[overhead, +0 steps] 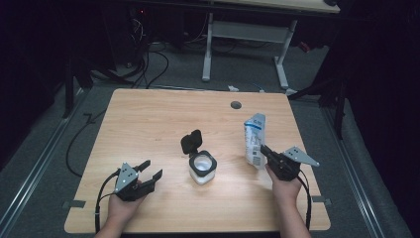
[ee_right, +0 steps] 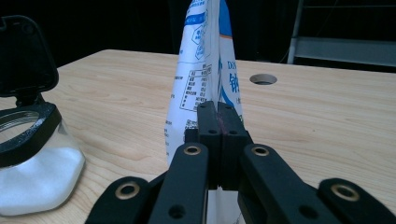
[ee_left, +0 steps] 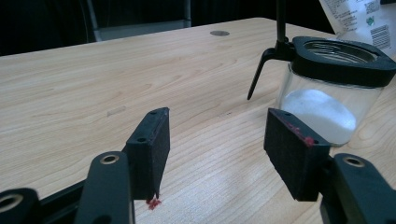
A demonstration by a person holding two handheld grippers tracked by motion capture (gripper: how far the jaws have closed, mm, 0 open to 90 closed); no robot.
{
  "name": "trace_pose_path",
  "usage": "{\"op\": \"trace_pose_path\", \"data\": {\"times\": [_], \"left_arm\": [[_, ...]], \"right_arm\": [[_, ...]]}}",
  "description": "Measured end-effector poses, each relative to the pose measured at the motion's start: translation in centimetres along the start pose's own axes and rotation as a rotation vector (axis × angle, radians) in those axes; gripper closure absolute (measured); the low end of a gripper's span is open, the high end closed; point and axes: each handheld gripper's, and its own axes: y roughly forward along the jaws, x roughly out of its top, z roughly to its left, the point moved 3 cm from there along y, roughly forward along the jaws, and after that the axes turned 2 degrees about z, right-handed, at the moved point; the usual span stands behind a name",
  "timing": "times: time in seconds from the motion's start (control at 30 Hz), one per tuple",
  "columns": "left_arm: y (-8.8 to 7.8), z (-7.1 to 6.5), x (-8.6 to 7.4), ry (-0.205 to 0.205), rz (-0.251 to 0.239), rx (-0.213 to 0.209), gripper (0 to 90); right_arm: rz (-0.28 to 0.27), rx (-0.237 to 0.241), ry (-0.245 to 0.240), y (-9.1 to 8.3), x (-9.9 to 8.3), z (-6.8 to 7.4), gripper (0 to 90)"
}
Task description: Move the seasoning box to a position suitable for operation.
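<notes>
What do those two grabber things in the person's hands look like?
Both are black. The left gripper and right gripper each carry a grey three-cornered plate on top and trail a black cable. Each has two jaw arms with round brass-coloured rivets, ending in flat black block-shaped pads with reddish marks. The forearms are bare, no sleeves.

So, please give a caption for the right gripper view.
Right gripper shut on an upright white-and-blue bag, beside an open jar of white powder.
</notes>
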Motion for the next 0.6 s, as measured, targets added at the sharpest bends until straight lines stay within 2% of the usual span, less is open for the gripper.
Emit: {"op": "trace_pose_path", "data": {"times": [0.27, 0.6], "left_arm": [[0.0, 0.2, 0.0, -0.001, 0.002, 0.003, 41.1], [0.1, 0.3, -0.2, -0.002, 0.010, 0.010, 41.2]], "right_arm": [[0.004, 0.005, 0.007, 0.8, -0.2, -0.2, 90.0], [-0.002, 0.002, 0.019, 1.7, 0.3, -0.8, 90.0]]}}
